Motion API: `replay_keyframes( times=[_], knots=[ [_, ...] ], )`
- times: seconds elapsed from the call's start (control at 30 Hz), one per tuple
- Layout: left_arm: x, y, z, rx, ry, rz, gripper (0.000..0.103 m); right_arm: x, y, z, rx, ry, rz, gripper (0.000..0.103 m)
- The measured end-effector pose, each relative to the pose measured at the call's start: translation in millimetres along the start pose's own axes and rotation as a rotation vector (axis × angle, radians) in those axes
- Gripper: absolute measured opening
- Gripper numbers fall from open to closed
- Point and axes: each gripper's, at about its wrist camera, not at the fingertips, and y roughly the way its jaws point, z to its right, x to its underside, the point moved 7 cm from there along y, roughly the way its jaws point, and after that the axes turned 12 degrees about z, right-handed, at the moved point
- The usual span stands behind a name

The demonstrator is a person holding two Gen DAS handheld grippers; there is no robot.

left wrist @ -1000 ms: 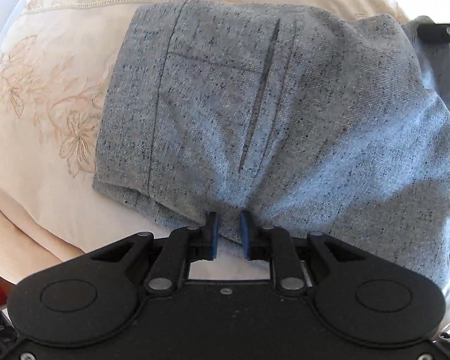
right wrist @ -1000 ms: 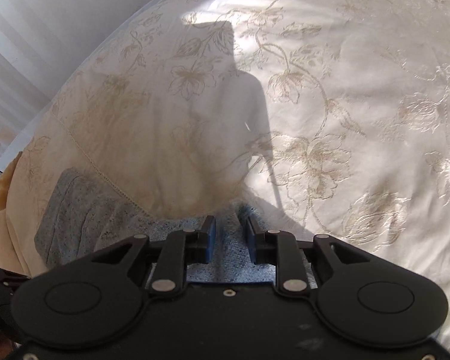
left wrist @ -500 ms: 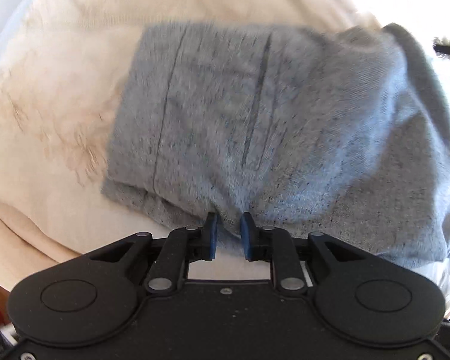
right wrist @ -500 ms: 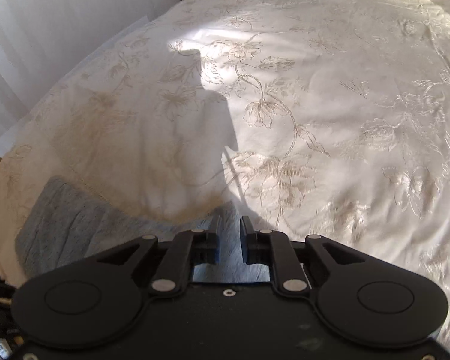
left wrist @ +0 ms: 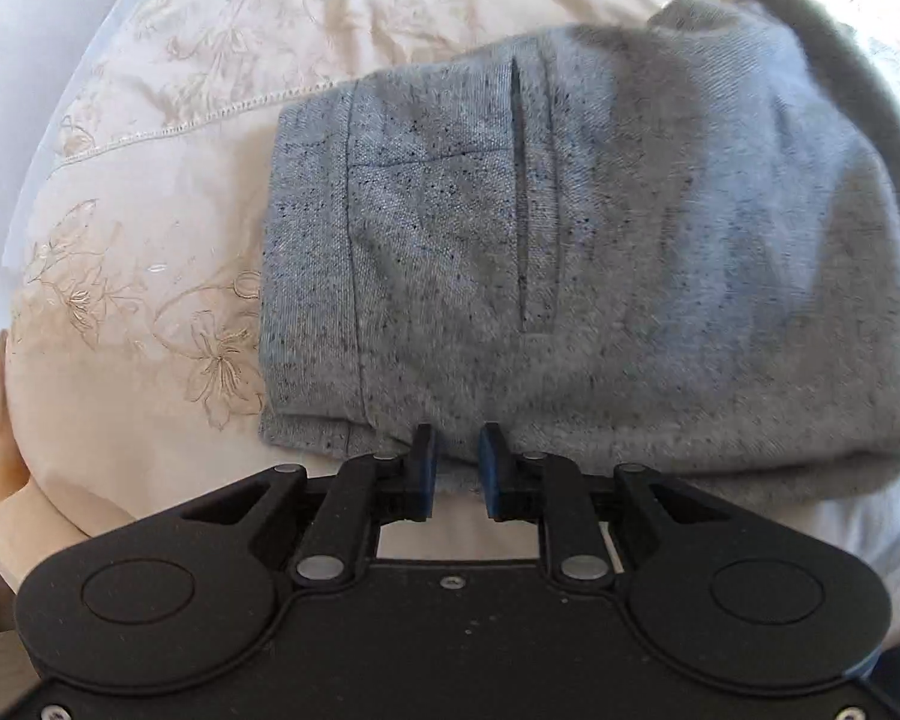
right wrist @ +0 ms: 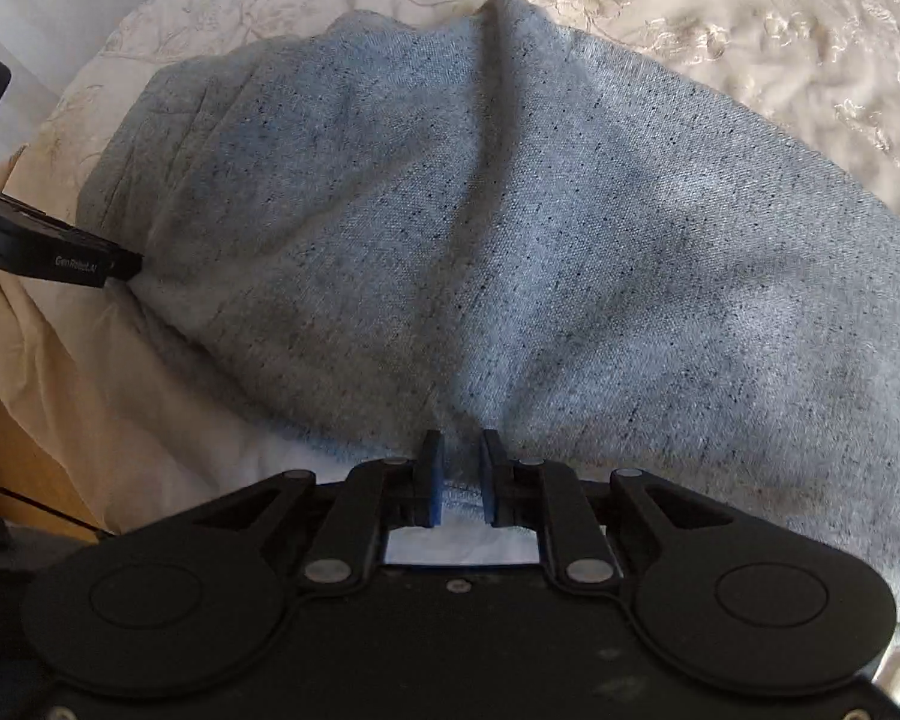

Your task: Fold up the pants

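Two tongs pinch the near edge of the grey speckled pants (left wrist: pixel 570 228), which lie bunched on the embroidered cream bedspread (left wrist: pixel 150 252) of a bed. The left tongs (left wrist: pixel 456 462) have their blue pads narrowly apart with a fold of the cloth's hem caught between them, near the waistband end, where a pocket slit and a seam line show. The right tongs (right wrist: pixel 459 462) grip in the same way, with fabric gathered into a pucker between the pads, and the pants (right wrist: pixel 480 228) rise beyond them in a loose hump with creases running to the far side. In the right wrist view the left tool shows as a black bar touching the cloth at its left end.

The step in hand seems to be a fold with both edges held: the cloth is doubled over but not flat. Next, the two grips probably need to travel together, at the same height and with even tension, so that the raised layer settles squarely over the one beneath. Then both can release and the hump can be smoothed out.
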Motion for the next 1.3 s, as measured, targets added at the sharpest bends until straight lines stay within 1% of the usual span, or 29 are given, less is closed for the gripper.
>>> replay_keyframes(
  times=[0.07, 0.13, 0.2, 0.27, 0.33, 0.4, 0.47, 0.5, 0.53, 0.57, 0.6, 0.63, 0.77, 0.83, 0.9, 0.97, 1.0, 1.07, 1.1, 1.17, 1.3],
  knots=[
    [-1.4, -8.9, -8.8, 0.031, -0.06, 0.01, 0.028, -3.7, -14.9, 3.7, 0.016, 0.044, 0.056, 0.016],
    [-5.4, -13.6, -22.9, 0.034, -0.111, 0.007, 0.027, -10.5, -28.3, 3.1, 0.021, 0.046, 0.118, 0.016],
    [-10.0, -15.7, -29.8, 0.028, -0.125, 0.011, 0.027, -17.6, -37.1, -7.2, 0.0, -0.007, 0.165, 0.021],
    [-16.5, -17.3, -33.5, 0.033, -0.124, 0.018, 0.027, -25.7, -40.1, -26.1, -0.041, -0.097, 0.199, 0.024],
    [-26.0, -19.2, -37.0, 0.035, -0.11, 0.019, 0.027, -29.2, -39.5, -49.3, -0.083, -0.207, 0.213, 0.024],
    [-31.4, -21.1, -32.9, 0.041, -0.099, 0.031, 0.027, -29.6, -32.1, -67.5, -0.105, -0.311, 0.207, 0.024],
    [-40.2, -24.5, -24.8, 0.05, -0.09, 0.039, 0.027, -27.8, -20.0, -79.8, -0.104, -0.381, 0.198, 0.024],
    [-43.6, -26.1, -19.9, 0.057, -0.082, 0.041, 0.027, -26.6, -12.4, -83.3, -0.086, -0.408, 0.184, 0.023],
    [-46.7, -28.0, -15.1, 0.066, -0.075, 0.045, 0.027, -22.6, -4.0, -86.5, -0.06, -0.432, 0.148, 0.018],
    [-49.3, -32.1, -7.0, 0.079, -0.07, 0.052, 0.027, -19.4, -0.1, -88.7, -0.07, -0.427, 0.102, 0.006],
    [-55.5, -29.9, -4.9, 0.093, -0.062, 0.059, 0.027, -17.0, 6.1, -88.9, -0.102, -0.399, 0.071, 0.006],
    [-58.4, -30.4, 1.4, 0.106, -0.052, 0.067, 0.027, -16.5, 8.6, -89.2, -0.118, -0.374, 0.063, 0.006],
    [-66.6, -24.7, 34.3, 0.155, -0.007, 0.102, 0.027, -13.1, 6.4, -88.0, -0.125, -0.384, 0.065, 0.006],
    [-64.4, -19.3, 51.3, 0.175, 0.019, 0.091, 0.028, -14.6, 2.7, -82.8, -0.134, -0.348, 0.069, 0.007],
    [-54.6, -13.4, 66.5, 0.183, 0.057, 0.056, 0.028, -19.6, -0.9, -77.0, -0.139, -0.284, 0.086, 0.009],
    [-38.6, 0.2, 73.9, 0.148, 0.103, 0.007, 0.028, -21.1, -13.3, -65.2, -0.143, -0.195, 0.105, 0.011],
    [-31.7, 3.6, 76.7, 0.139, 0.13, 0.008, 0.028, -20.8, -20.0, -57.5, -0.14, -0.145, 0.119, 0.011],
    [-23.9, 2.3, 81.4, 0.12, 0.187, 0.044, 0.028, -18.2, -39.2, -30.1, -0.107, -0.027, 0.155, 0.011],
    [-21.5, 0.4, 83.6, 0.108, 0.21, 0.053, 0.028, -15.9, -48.0, -14.2, -0.087, 0.038, 0.168, 0.011],
    [-18.8, -1.6, 86.5, 0.09, 0.229, 0.056, 0.028, -7.8, -66.7, 28.3, -0.016, 0.19, 0.195, 0.013],
    [-21.7, 0.7, 91.1, 0.063, 0.192, 0.029, 0.028, 24.9, -110.6, 129.7, 0.181, 0.472, 0.249, 0.017]
  ],
)
